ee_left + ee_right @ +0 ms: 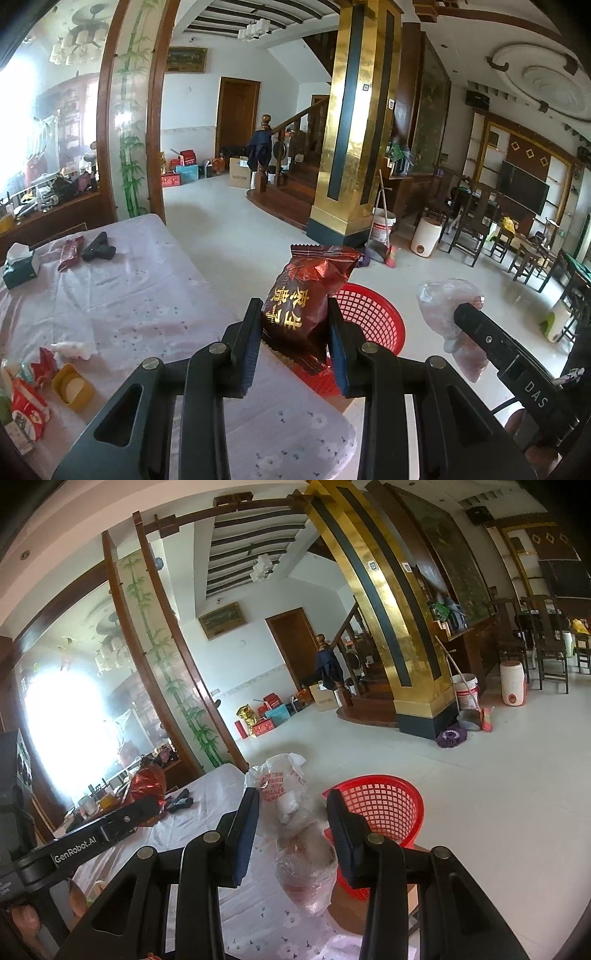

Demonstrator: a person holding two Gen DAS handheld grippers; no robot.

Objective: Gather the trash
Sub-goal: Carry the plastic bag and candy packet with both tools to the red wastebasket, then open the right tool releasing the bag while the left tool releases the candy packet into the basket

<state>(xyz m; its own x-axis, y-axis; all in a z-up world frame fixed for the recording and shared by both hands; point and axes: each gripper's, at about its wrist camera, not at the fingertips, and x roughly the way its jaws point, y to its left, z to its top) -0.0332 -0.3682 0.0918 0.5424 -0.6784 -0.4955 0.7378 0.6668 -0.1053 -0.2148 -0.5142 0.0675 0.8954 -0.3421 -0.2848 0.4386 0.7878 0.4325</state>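
both wrist views close above table (140, 295) edge, facing room; sharing red basket (384, 808)

The basket (373, 314) stands on the floor just off the bench's (147, 295) right edge. The left tongs (293, 334) hold a snack wrapper (308, 295) above that edge, before the basket. To their right the right tongs (291, 829) hold a plastic bag (295, 834) near the basket's left rim. At the bench's far left lie a tissue box (20, 264), a second wrapper (70, 253) and, right of it, a dark tool (99, 248). Near left sits a small cup (74, 386).
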